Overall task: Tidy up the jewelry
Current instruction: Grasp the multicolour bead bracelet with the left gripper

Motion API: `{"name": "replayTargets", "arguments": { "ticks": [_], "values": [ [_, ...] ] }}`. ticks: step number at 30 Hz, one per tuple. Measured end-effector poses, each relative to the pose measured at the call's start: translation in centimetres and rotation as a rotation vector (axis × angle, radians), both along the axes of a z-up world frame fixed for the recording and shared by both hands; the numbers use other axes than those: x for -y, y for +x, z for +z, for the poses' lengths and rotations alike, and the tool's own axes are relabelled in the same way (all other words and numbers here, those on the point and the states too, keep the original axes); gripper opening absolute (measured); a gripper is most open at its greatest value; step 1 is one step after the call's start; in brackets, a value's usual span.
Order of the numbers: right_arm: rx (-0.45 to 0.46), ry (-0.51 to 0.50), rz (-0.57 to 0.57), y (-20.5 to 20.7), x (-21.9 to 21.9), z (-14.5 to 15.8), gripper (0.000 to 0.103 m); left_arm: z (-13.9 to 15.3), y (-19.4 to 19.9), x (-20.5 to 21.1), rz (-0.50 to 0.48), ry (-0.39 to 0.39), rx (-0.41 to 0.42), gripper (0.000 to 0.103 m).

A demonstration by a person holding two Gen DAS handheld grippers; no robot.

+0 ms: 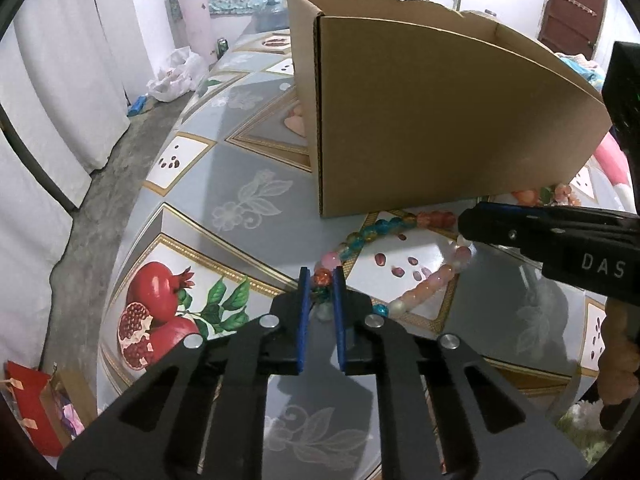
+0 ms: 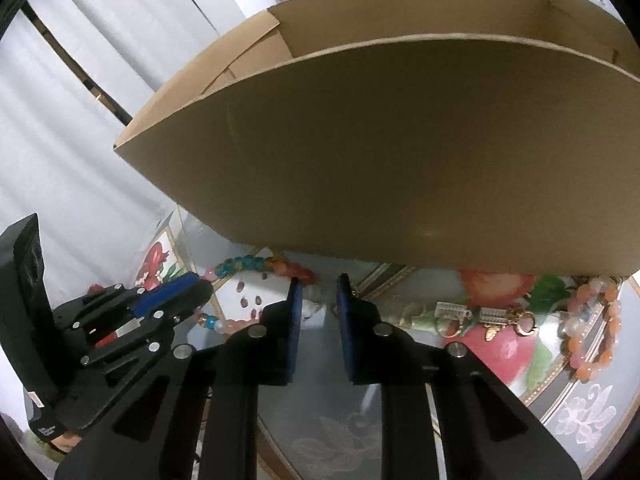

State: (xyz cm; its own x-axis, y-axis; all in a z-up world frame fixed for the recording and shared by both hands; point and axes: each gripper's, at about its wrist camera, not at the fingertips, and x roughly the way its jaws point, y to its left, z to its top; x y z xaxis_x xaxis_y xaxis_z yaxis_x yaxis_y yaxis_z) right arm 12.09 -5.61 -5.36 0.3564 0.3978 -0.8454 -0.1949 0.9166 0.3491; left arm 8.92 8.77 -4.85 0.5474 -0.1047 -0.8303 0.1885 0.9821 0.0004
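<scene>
Between the blue pads of the left gripper [image 1: 321, 280], closed on it, sits one end of the beaded necklace [image 1: 400, 300]. The strand trails limp across the tabletop [image 1: 248, 208] before the cardboard box [image 1: 440, 120]. The right gripper [image 2: 316, 280] straddles beads, jaws parted. Light, slippery, floppy: pinch across beads, support both ends.

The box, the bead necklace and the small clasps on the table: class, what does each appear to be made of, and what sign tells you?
Box: brown corrugated cardboard, matte; torn top edge.
Bead necklace: translucent glossy beads, glass or plastic, cannot tell which; pink, blue, orange.
Clasps: probably gold-toned metal, shiny.
</scene>
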Motion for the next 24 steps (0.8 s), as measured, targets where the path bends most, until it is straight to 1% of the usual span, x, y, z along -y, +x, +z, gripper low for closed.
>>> {"name": "replayTargets", "arguments": {
  "ticks": [4,10,16,21,24],
  "values": [
    [0.002,-0.012,0.013,-0.1,-0.3,0.2,0.018,0.0,-0.5,0.1,-0.030,0.002,0.011,0.009],
    [-0.010,-0.003,0.057,-0.7,-0.9,0.3,0.018,0.2,-2.3,0.3,-0.074,0.039,0.015,0.009],
    [0.007,-0.026,0.092,-0.9,-1.9,0.1,0.018,0.2,-3.1,-0.3,-0.072,0.048,0.014,0.009],
    [0.007,-0.038,0.111,-0.4,-2.6,-0.3,0.018,0.1,-3.0,-0.4,-0.067,0.046,0.020,0.009],
    [0.014,-0.061,0.121,-0.1,-3.8,-0.7,0.018,0.1,-2.9,-0.4,-0.066,0.046,0.021,0.009]
  ]
}}
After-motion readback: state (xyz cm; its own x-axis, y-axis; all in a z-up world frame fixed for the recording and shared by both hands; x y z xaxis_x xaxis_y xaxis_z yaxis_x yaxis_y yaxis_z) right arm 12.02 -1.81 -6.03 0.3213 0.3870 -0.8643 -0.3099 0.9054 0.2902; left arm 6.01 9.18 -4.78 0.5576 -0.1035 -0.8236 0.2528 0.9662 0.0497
